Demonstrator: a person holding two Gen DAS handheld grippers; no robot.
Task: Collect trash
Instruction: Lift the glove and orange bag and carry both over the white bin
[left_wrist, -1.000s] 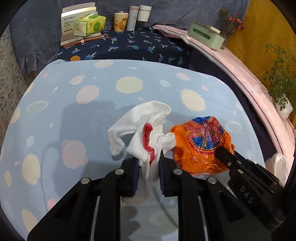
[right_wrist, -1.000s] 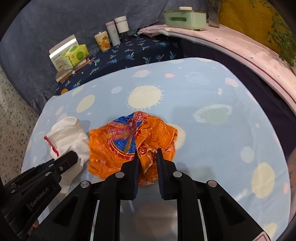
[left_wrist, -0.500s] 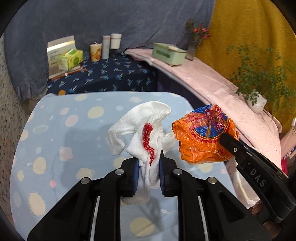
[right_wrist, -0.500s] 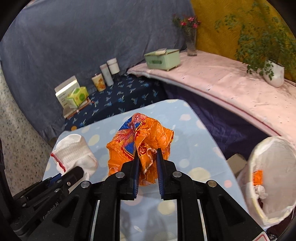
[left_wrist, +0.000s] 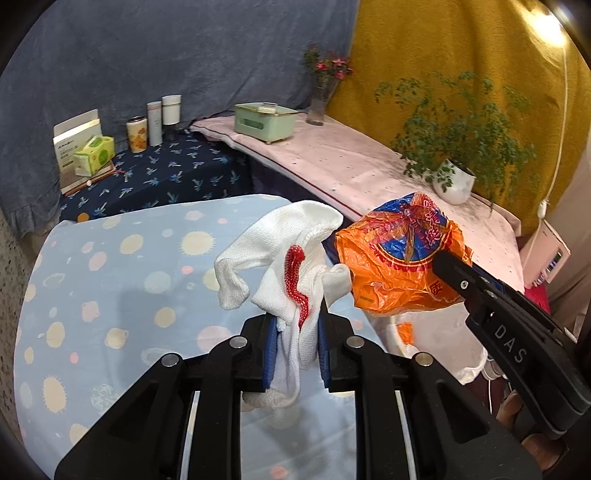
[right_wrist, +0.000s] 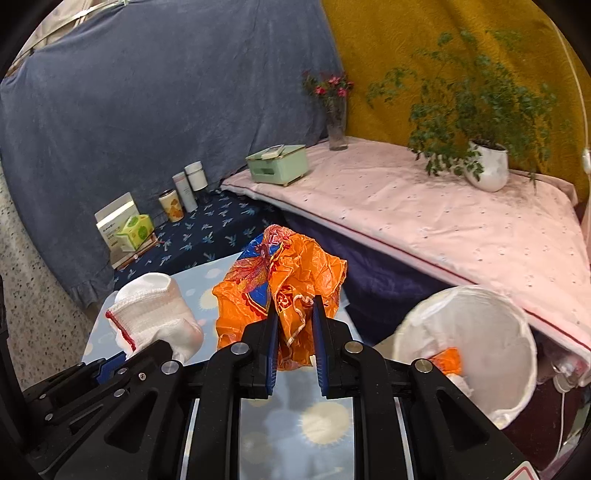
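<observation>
My left gripper (left_wrist: 295, 325) is shut on a white knit glove with a red cuff edge (left_wrist: 291, 258) and holds it up above the light blue spotted table (left_wrist: 110, 295). My right gripper (right_wrist: 294, 314) is shut on a crumpled orange plastic bag (right_wrist: 280, 269), also lifted off the table. The bag also shows in the left wrist view (left_wrist: 399, 258), and the glove in the right wrist view (right_wrist: 155, 314). A white-lined trash bin (right_wrist: 480, 332) stands low at the right beside the table, with orange and white scraps inside.
A dark blue patterned shelf (left_wrist: 166, 177) at the back holds a tissue box (left_wrist: 94, 155), a box and cups. A pink-covered ledge (right_wrist: 424, 214) carries a green box (right_wrist: 277, 164), a flower vase (right_wrist: 336, 122) and a potted plant (right_wrist: 487, 170).
Both grippers have risen and swung right with the glove and the bag lifted off the table. The trash bin has come closer in the right wrist view.
</observation>
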